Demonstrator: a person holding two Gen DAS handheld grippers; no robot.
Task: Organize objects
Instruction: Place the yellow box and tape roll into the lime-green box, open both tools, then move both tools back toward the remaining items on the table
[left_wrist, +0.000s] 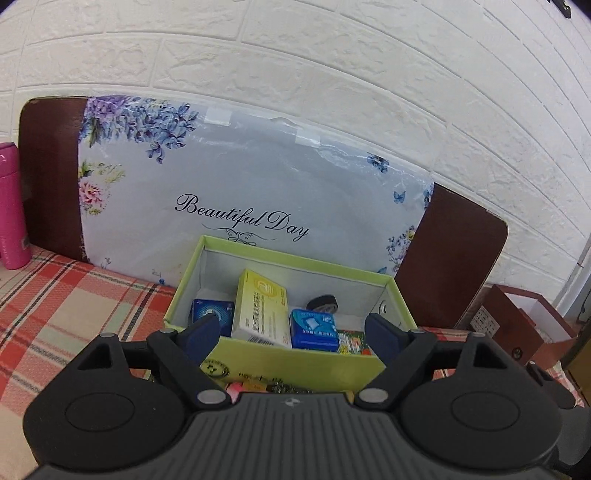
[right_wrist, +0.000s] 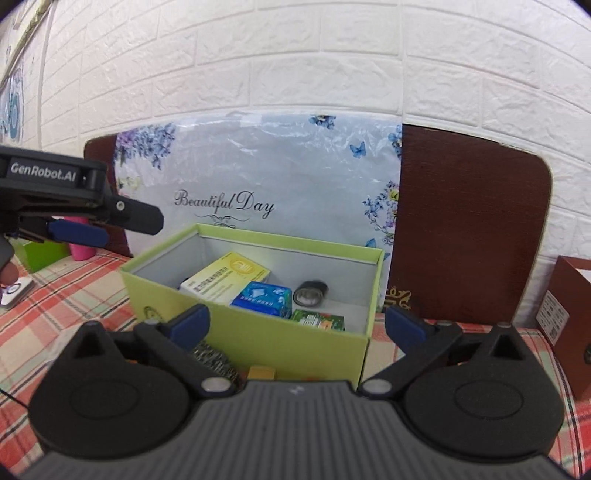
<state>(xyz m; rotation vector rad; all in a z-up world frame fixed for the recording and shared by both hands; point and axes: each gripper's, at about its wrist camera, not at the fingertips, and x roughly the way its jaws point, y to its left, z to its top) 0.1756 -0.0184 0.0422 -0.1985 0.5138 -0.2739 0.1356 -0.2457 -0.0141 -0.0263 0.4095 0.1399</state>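
An open light-green box (left_wrist: 295, 260) (right_wrist: 295, 244) stands on the plaid cloth. Inside lie a yellow-white medicine carton (left_wrist: 260, 310) (right_wrist: 225, 277), a blue packet (left_wrist: 314, 328) (right_wrist: 264, 295), a dark tape roll (left_wrist: 325, 303) (right_wrist: 310, 293), a green packet (right_wrist: 319, 319) and a small dark-blue box (left_wrist: 212, 310). My left gripper (left_wrist: 291, 328) (right_wrist: 110, 223) hovers open at the box's near wall, nothing between its pads. My right gripper (right_wrist: 297, 325) is wide open before the box's near corner, also empty. A metal scourer (right_wrist: 210, 356) and a small yellow block (right_wrist: 262, 373) lie in front of the box.
A floral "Beautiful Day" bag (left_wrist: 240, 177) leans on a brown board (right_wrist: 469, 229) against the white brick wall. A pink bottle (left_wrist: 11, 206) stands at the left, a brown carton (right_wrist: 569, 317) at the right. A green container (right_wrist: 44, 253) sits far left.
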